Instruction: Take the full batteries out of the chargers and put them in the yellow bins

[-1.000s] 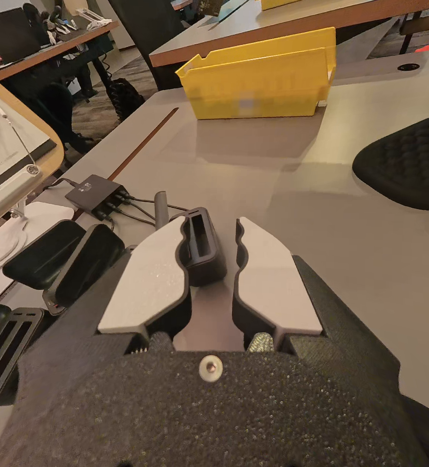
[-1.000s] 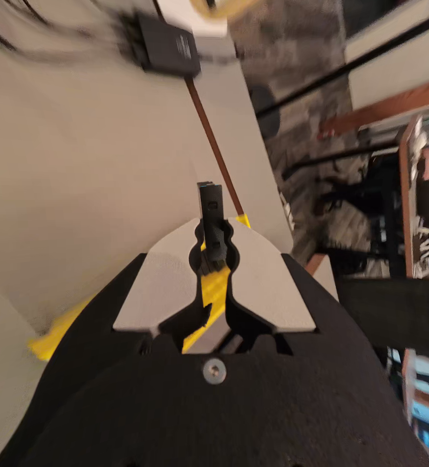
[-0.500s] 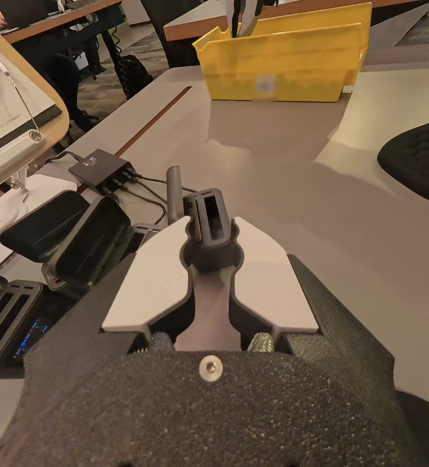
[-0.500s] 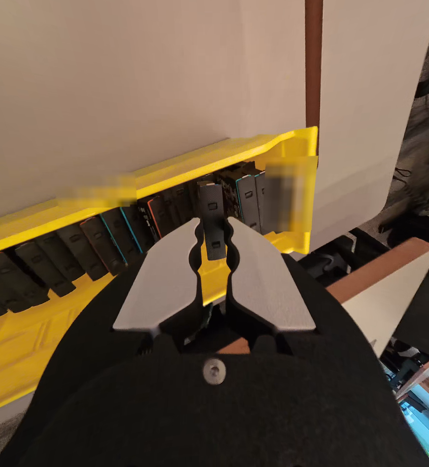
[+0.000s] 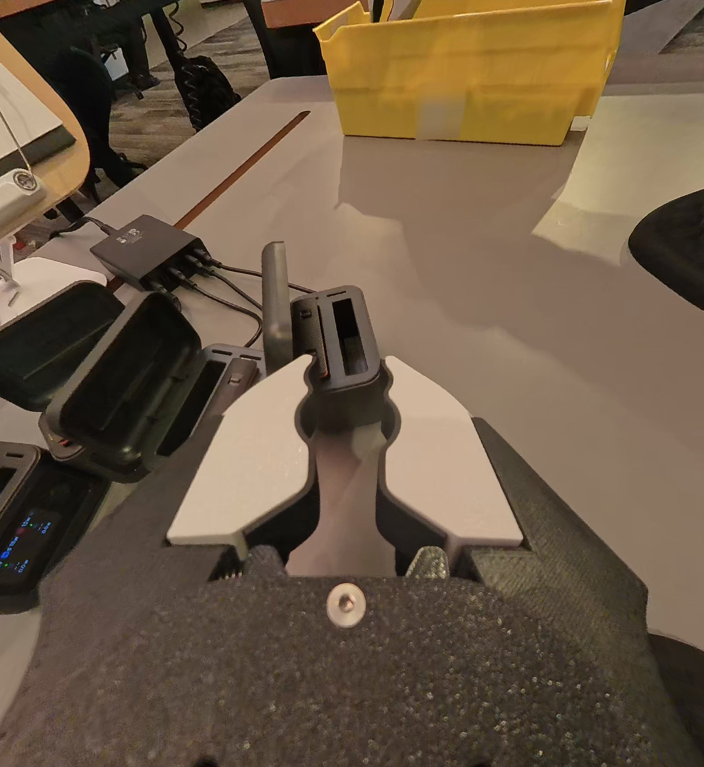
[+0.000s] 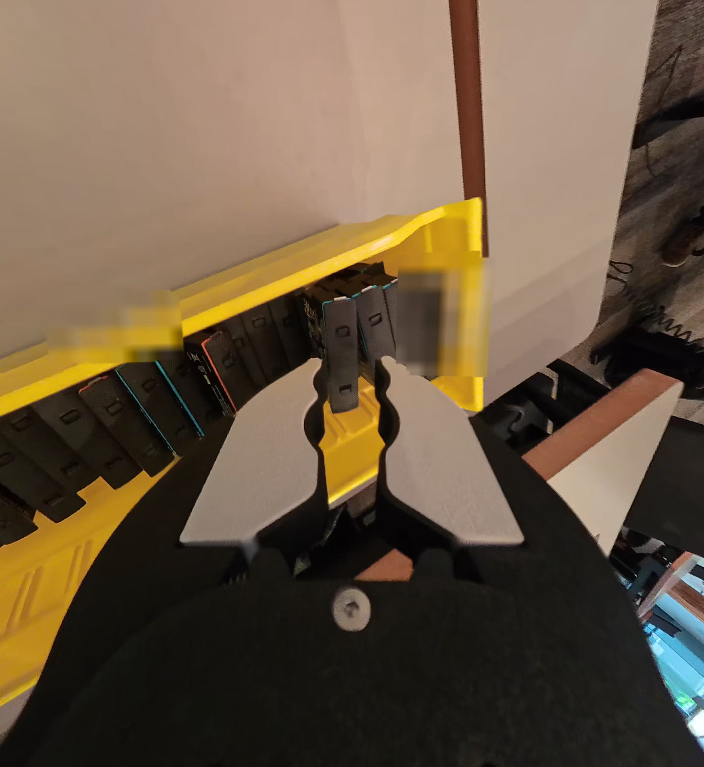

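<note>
Left gripper (image 5: 347,365): clamped on the charger (image 5: 342,344).
Right gripper (image 6: 348,365): parted, battery (image 6: 343,357) loose between, over the yellow bin (image 6: 259,274), twelve o'clock.

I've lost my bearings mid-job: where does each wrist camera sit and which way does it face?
Left wrist view: on the left gripper, facing along the grey table; its fingers clamp the black plastic charger.
Right wrist view: on the right gripper, open, looking down at a black battery.
Shared: the yellow plastic bin.
</note>
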`<state>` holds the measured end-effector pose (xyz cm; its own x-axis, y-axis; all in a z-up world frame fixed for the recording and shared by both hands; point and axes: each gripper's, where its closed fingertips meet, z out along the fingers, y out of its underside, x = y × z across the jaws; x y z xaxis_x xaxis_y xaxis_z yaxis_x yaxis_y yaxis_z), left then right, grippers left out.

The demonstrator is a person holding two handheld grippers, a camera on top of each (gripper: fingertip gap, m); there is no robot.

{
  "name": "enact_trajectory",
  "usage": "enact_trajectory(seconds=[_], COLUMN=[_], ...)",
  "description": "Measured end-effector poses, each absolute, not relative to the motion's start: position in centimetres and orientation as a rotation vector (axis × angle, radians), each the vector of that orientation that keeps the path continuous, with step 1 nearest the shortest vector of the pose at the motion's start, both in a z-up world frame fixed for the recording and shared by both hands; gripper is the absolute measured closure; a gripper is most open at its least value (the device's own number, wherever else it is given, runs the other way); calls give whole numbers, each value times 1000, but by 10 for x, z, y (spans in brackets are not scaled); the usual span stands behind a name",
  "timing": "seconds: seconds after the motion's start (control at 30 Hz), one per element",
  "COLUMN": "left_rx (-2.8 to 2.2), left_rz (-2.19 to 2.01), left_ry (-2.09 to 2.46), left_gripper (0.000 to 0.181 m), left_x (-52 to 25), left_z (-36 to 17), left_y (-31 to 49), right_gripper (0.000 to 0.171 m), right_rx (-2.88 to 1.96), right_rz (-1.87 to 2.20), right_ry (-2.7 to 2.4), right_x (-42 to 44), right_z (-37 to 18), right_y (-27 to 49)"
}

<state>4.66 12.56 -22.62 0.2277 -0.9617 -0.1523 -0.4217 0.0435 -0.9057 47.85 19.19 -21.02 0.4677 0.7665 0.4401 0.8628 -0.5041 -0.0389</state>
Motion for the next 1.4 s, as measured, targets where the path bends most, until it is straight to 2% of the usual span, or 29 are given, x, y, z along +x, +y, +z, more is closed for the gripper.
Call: enact_trajectory(seconds=[0.17, 0.27, 0.33, 0.5, 0.6, 0.67, 0.87, 0.97, 1.07, 1.4], left_rx=[-1625, -1678, -1713, -1767, -1774, -1781, -1818, -1845, -1862, -1880], left_rz=[-709, -704, -693, -645, -630, -632, -578, -555, -522, -543], left_ry=[1404, 1439, 1445, 1421, 1392, 1359, 1351, 1337, 1314, 1333], left_gripper=[149, 145, 139, 111, 104, 107, 107, 112, 124, 126], left_x=[39, 34, 33, 38, 45, 50, 61, 65, 65, 70], left_z=[-234, -240, -246, -259, -263, -264, -277, -282, -283, -283], left_y=[124, 123, 124, 128, 131, 132, 135, 138, 144, 134], right_gripper=[150, 149, 142, 132, 130, 127, 103, 102, 102, 106], right_rx=[-2288, -2138, -2073, -2025, -2030, -2038, -2076, -2067, -2056, -2077], right_rz=[-630, -586, -486, -252, -51, 80, 293, 317, 346, 267], right_ry=[-1273, -1175, -1133, -1067, -1002, -945, -741, -642, -556, -474], right_x=[471, 438, 400, 294, 230, 194, 122, 102, 87, 73], right_z=[-169, -137, -125, -132, -150, -163, -203, -218, -225, -241], right_y=[209, 217, 216, 197, 179, 166, 145, 144, 147, 147])
